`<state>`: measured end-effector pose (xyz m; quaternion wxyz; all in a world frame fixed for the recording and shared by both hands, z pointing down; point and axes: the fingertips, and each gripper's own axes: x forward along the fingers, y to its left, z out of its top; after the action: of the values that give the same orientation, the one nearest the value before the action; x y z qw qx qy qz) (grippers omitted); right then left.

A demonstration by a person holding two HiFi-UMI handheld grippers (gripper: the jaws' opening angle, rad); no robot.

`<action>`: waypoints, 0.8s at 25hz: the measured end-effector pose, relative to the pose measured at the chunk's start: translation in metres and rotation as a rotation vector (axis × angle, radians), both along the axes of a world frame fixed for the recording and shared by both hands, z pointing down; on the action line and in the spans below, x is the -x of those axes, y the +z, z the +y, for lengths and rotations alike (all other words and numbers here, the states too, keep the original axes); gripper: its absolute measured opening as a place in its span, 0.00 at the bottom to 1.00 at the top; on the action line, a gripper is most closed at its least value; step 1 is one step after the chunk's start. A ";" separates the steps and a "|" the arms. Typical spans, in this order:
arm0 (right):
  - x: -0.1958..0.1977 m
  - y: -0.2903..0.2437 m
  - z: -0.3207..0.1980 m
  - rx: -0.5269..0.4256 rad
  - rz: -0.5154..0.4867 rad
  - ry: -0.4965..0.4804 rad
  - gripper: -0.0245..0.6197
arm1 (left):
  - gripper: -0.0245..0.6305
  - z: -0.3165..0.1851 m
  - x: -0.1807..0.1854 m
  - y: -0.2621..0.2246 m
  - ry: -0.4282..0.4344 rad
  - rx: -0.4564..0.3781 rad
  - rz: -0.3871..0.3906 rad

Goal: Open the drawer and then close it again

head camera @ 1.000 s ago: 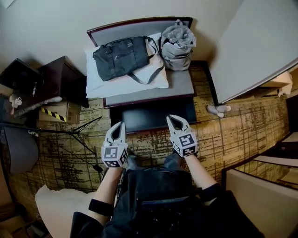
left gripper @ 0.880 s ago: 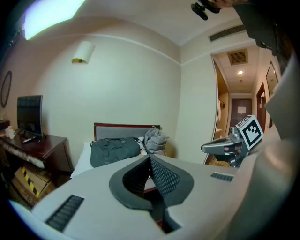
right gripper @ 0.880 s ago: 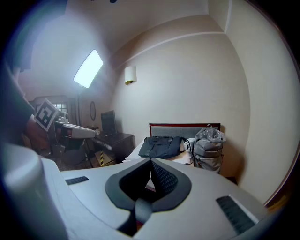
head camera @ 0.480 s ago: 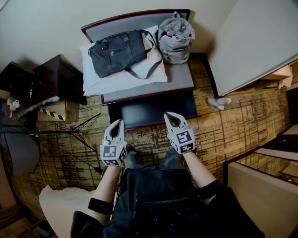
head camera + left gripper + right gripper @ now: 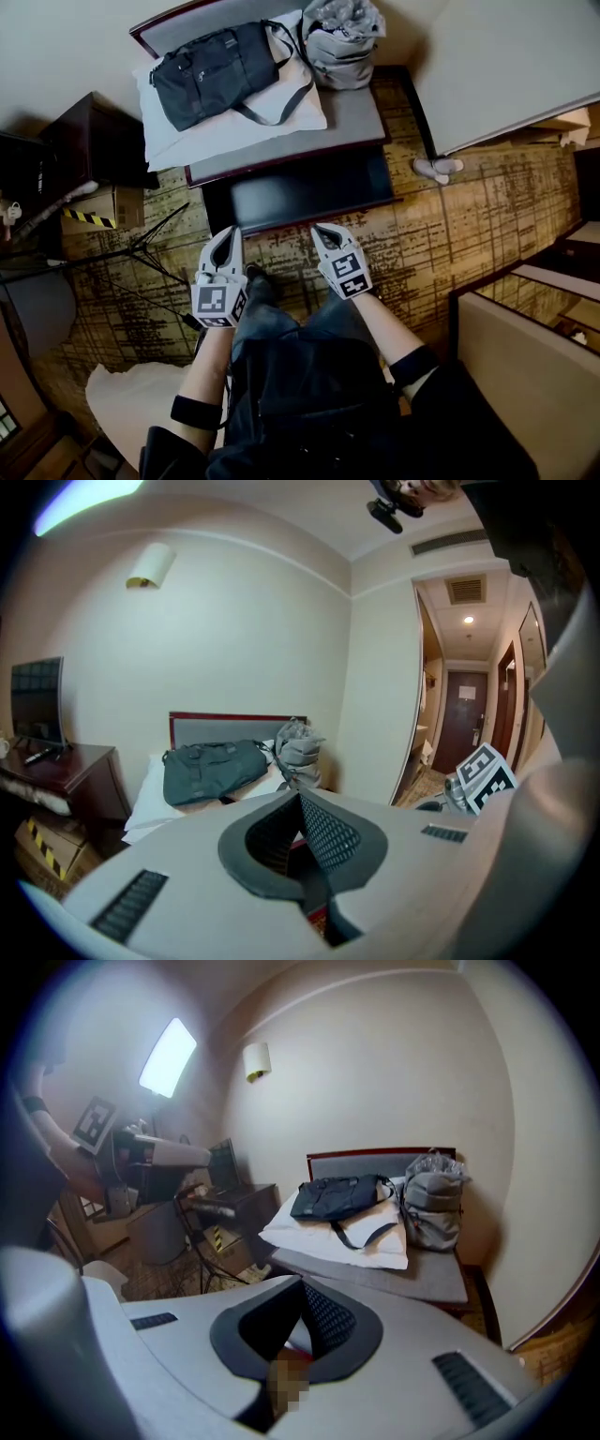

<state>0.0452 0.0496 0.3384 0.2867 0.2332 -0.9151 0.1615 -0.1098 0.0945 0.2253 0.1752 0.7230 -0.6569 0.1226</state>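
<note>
The dark drawer front (image 5: 302, 190) sits under the grey top of a low bench (image 5: 361, 117) against the wall. On the bench lie a black duffel bag (image 5: 211, 70), a white pillow (image 5: 239, 127) and a grey backpack (image 5: 342, 37). My left gripper (image 5: 228, 236) hovers over the carpet just short of the drawer's left part, shut and empty. My right gripper (image 5: 320, 231) hangs short of the drawer's right part, also shut and empty. In the left gripper view the jaws (image 5: 300, 801) meet in front of the bench; in the right gripper view the gripper (image 5: 302, 1290) points at the bench edge.
A dark wooden cabinet (image 5: 94, 141) and a taped cardboard box (image 5: 98, 208) stand left of the bench. Tripod legs (image 5: 141, 258) spread over the patterned carpet at the left. A white wall corner (image 5: 506, 66) rises at the right, with a pale slipper (image 5: 436, 169) at its foot.
Both grippers have sunk toward the floor, the right one further. The bench and drawer have slid up in the head view as the person leans in.
</note>
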 end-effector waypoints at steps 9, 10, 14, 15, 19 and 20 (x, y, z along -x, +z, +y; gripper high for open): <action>-0.005 0.186 0.053 0.197 0.136 0.047 0.04 | 0.04 -0.012 -0.011 0.103 0.054 -0.009 -0.012; -0.007 0.208 0.057 0.215 0.152 0.053 0.04 | 0.04 -0.014 -0.011 0.119 0.052 -0.007 -0.009; -0.011 0.288 0.066 0.256 0.196 0.090 0.04 | 0.04 -0.021 -0.010 0.178 0.062 0.006 -0.018; -0.011 0.306 0.067 0.262 0.202 0.099 0.04 | 0.04 -0.022 -0.010 0.191 0.062 0.011 -0.015; -0.014 0.372 0.067 0.268 0.213 0.146 0.04 | 0.04 -0.024 -0.012 0.245 0.054 0.031 0.014; -0.014 0.386 0.065 0.264 0.210 0.160 0.04 | 0.04 -0.024 -0.010 0.259 0.052 0.033 0.005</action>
<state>0.0590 0.1148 0.7246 0.3950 0.2814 -0.8294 0.2772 -0.0999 0.0702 0.4842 0.1857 0.7371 -0.6354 0.1361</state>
